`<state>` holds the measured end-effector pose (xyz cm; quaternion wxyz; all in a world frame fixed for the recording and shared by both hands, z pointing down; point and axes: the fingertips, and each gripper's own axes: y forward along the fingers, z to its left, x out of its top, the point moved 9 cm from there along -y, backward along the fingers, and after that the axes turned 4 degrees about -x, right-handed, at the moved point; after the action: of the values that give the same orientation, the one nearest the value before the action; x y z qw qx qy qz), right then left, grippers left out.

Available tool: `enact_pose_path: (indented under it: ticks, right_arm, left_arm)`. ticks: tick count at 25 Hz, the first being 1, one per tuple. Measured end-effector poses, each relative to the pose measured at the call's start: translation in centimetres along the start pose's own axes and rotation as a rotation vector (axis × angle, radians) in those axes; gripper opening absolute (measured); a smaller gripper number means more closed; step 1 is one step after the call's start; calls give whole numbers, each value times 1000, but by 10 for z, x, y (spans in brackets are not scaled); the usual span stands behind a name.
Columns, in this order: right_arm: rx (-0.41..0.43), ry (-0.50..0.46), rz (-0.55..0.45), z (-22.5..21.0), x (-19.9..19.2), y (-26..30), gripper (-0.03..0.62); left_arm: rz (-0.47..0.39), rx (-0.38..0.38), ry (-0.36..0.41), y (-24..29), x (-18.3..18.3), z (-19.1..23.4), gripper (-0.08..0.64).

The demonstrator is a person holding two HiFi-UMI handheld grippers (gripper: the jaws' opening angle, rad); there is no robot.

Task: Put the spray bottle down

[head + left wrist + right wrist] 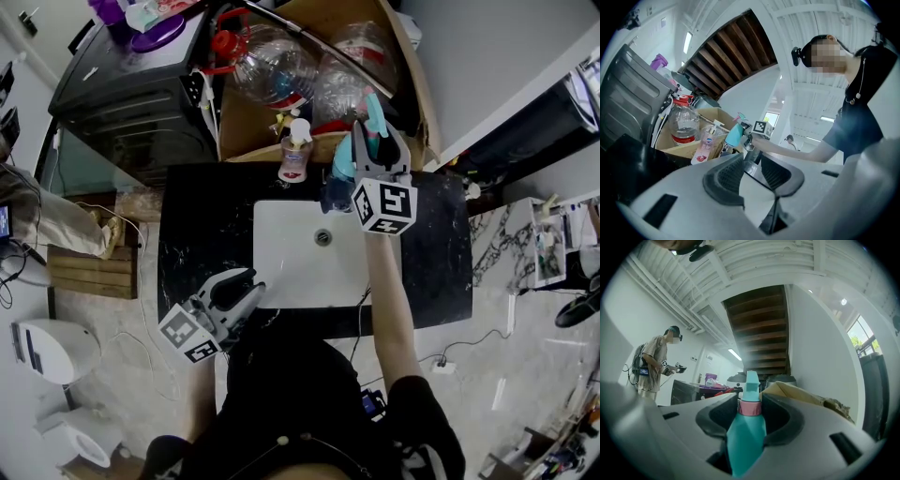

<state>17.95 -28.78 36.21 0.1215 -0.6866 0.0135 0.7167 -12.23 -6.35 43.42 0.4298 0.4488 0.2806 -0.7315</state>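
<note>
A teal spray bottle [341, 161] with a pink collar stands upright at the back edge of the white sink [291, 272]. My right gripper [370, 150] is shut on it. In the right gripper view the bottle [745, 446] fills the gap between the jaws and both pads press on its neck and shoulders. From the left gripper view the same bottle [733, 134] shows far off beside the right gripper's marker cube. My left gripper [255, 291] hovers at the sink's front left corner, and its jaws [752, 161] stand open with nothing between them.
A pink pump soap bottle [295, 155] stands just left of the spray bottle on the black counter [197, 244]. Behind it an open cardboard box [244, 122] holds large clear water bottles [277, 66]. A black appliance [131, 94] sits at the back left.
</note>
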Motion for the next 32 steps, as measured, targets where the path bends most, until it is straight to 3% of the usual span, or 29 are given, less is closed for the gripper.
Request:
enact_pose_path:
  ticks: [14,20,24,32]
  right_arm:
    - [27,63,-32,10,-2,4,166]
    - [31,44,-24,9,-2,2,168]
    - [43,40,-18,8,-2,3,230]
    - [49,47,-13,2,-2,-2,275]
  left_arm:
    - [-5,24,-2,-6,-1,1,117]
    - [1,20,-6,-7,-2,2,117]
    - [-1,15,-7,-6,-2,3,117]
    - [1,13,-7,-6,-5,3,117]
